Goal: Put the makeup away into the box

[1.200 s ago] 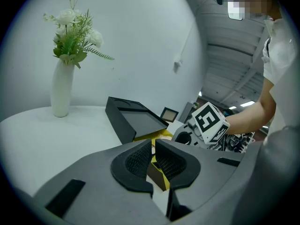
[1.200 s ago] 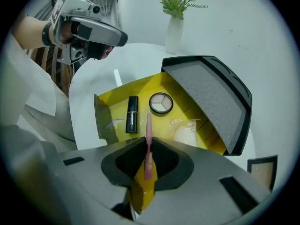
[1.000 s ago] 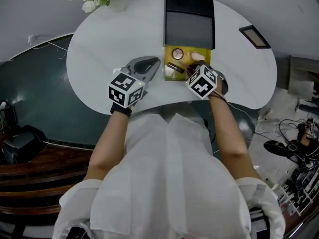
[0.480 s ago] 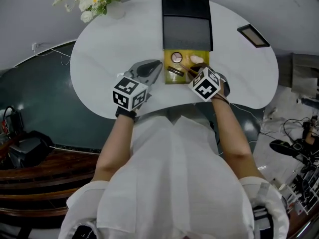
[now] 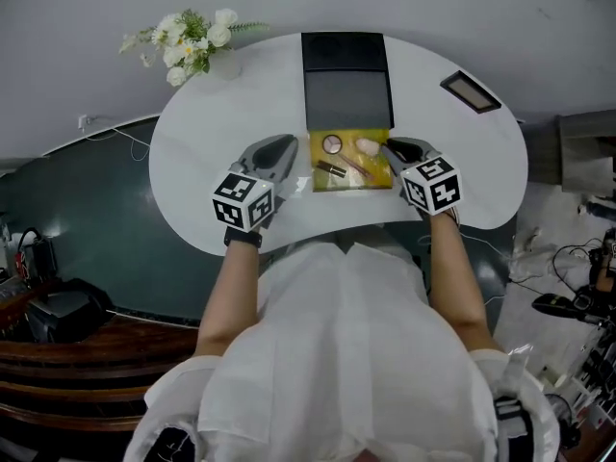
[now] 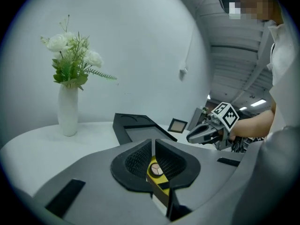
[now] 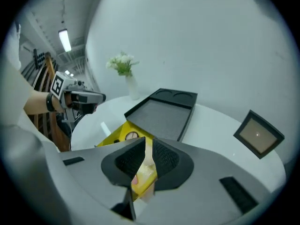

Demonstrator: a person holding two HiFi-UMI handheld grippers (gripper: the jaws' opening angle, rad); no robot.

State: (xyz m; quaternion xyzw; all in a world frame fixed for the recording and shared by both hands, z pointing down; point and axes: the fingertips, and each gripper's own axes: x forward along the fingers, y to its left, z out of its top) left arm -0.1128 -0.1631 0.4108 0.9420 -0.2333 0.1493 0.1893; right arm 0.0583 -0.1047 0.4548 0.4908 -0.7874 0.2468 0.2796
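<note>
Both tongs are clear of the box (image 5: 377, 175) now, which is the big change. A second ago the right gripper (image 5: 391, 148) had its tips down inside, over the right half of the tray; it has since lifted out and swung to the box's 3 o'clock. Its jaws are all but pressed together with nothing in them; you only see the yellow tray through the slit. The left gripper (image 5: 289, 146) has risen a bit too and sits at the box's 9 o'clock, jaws also pressed together and empty.

The makeup is all in the yellow tray as far as I can see: a round compact (image 5: 332, 144) at the back left, a pale sponge (image 5: 369, 146) beside it and a dark tube (image 5: 332, 168) nearer the front. I don't spot any loose on the table (image 5: 221, 114).

So I'd say the putting-in part is done. The black lid (image 5: 346, 89) lies flipped open at 12 o'clock, so closing it looks like the only thing left, if that's even wanted.
</note>
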